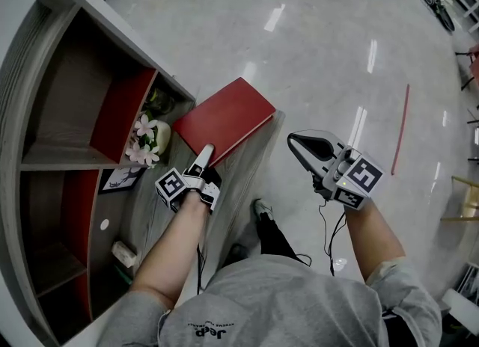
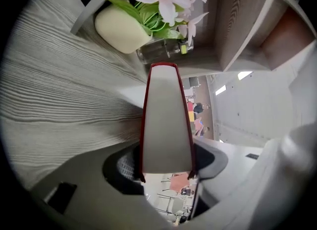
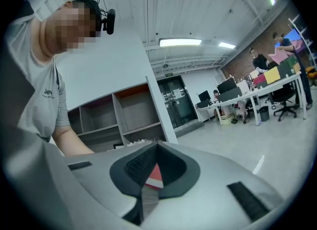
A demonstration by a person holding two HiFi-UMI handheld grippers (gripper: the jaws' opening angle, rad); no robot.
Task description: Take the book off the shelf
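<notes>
Beside the shelf (image 1: 67,76), left gripper (image 1: 203,151) clamps the book (image 1: 224,117), hiding its corner; right gripper (image 1: 296,142) closed, empty.

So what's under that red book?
Under the book you can see the grey wooden shelf top. The book covers the patch right beneath it, so I can't tell whether it rests there or is lifted. The left gripper clamps its near edge.
</notes>
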